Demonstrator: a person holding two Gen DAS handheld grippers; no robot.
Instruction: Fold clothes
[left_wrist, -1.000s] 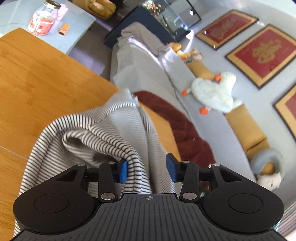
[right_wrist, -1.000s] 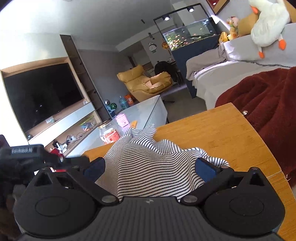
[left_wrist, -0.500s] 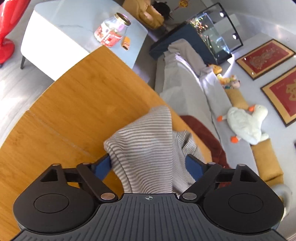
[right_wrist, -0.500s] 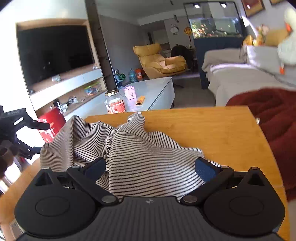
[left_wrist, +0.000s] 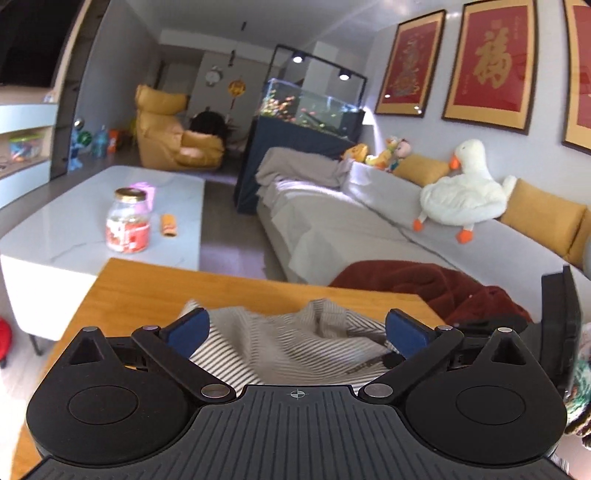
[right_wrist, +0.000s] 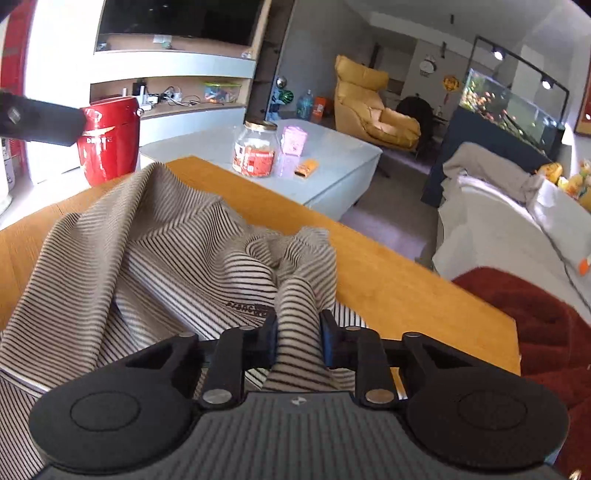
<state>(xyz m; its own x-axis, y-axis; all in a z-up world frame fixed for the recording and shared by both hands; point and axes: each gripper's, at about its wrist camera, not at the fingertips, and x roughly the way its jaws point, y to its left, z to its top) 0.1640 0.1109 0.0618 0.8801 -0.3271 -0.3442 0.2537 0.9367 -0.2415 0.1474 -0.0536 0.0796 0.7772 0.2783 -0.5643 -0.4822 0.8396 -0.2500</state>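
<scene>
While the right tongs (right_wrist: 298, 338) pinch a bunched ridge of the striped shirt (right_wrist: 177, 258) between pads drawn narrow, the left tongs (left_wrist: 295, 328) stand wide with nothing between them, poised just above the same cloth. I judge the step in hand to be a regrasp: one side has its hold and the other is placed to take one, though whether this serves to spread the garment flat or to carry a fold over cannot be settled from how it lies. For the next move, the left tongs would need a clean edge or corner rather than a handful of loose cloth, and the right hold looks thick, several layers gathered together, so a pull from there may drag the whole heap instead of one layer. Nearest the right tongs the shirt rises in a rumpled tube; a small dark label or print shows just left of that ridge. Further out the fabric spreads leftward in a broad slanting sheet with a crease running across it, and one point reaches toward the far edge of the tabletop (right_wrist: 388, 280). Its thin dark stripes on pale ground run in differing directions across the wrinkles, which tells that it is crumpled, not folded. The shirt lies wholly on the wooden tabletop, on its near and left part. A dark red blanket (right_wrist: 546, 325) sits just beyond the right edge, and a jar (right_wrist: 255, 155) stands on the white table (right_wrist: 343, 173) behind.
</scene>
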